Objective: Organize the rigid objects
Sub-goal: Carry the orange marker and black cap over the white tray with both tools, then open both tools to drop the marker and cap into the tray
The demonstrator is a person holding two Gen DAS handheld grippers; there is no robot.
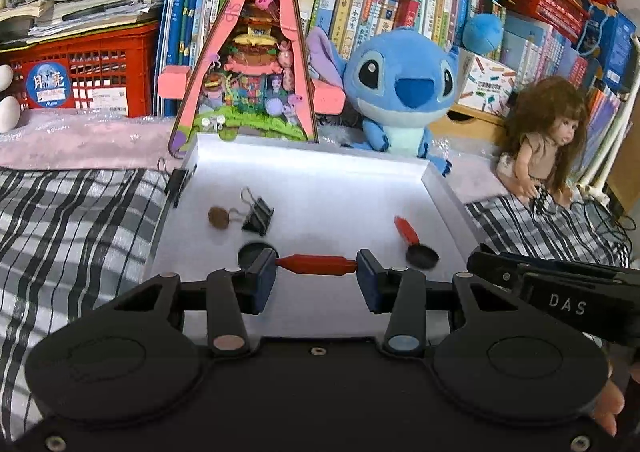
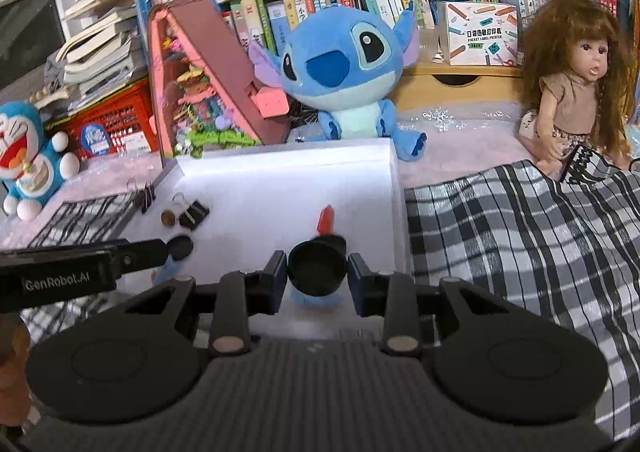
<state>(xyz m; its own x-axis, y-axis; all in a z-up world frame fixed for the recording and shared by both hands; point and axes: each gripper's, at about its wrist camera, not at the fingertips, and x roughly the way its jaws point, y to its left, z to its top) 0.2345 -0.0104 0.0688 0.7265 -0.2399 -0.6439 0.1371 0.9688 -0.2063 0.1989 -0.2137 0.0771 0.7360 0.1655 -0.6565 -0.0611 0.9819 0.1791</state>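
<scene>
1. The left wrist view shows the left gripper [image 1: 316, 266] over the near part of the white tray [image 1: 320, 156]. Its two blue pads stand one at each end of the red handle [image 1: 316, 265] of a small toy pan, and both appear to touch it. The black round pan [image 1: 253, 252] of this toy is half hidden behind the left pad.
2. The right wrist view shows what the other view does not: the right gripper [image 2: 317, 272] has its jaws closed on a black round cup-like piece [image 2: 317, 269]. Just behind it lies a second toy pan with a red handle [image 2: 326, 219], seen in the left view at the near right of the tray.
3. Only the right view shows the Doraemon toy [image 2: 28, 160] far to the left.
4. In the tray, on the left, a black binder clip [image 1: 258, 214] lies beside a small brown disc [image 1: 218, 217]. Another clip [image 1: 179, 182] sits on the tray's left wall.
5. Behind the tray stand a pink triangular playhouse [image 1: 256, 64], a blue plush Stitch [image 1: 400, 88] and a doll [image 1: 546, 136] with long brown hair.
6. The tray is smooth and rigid; the cloth [image 2: 520, 244] around it is soft, checked in black and white.
</scene>
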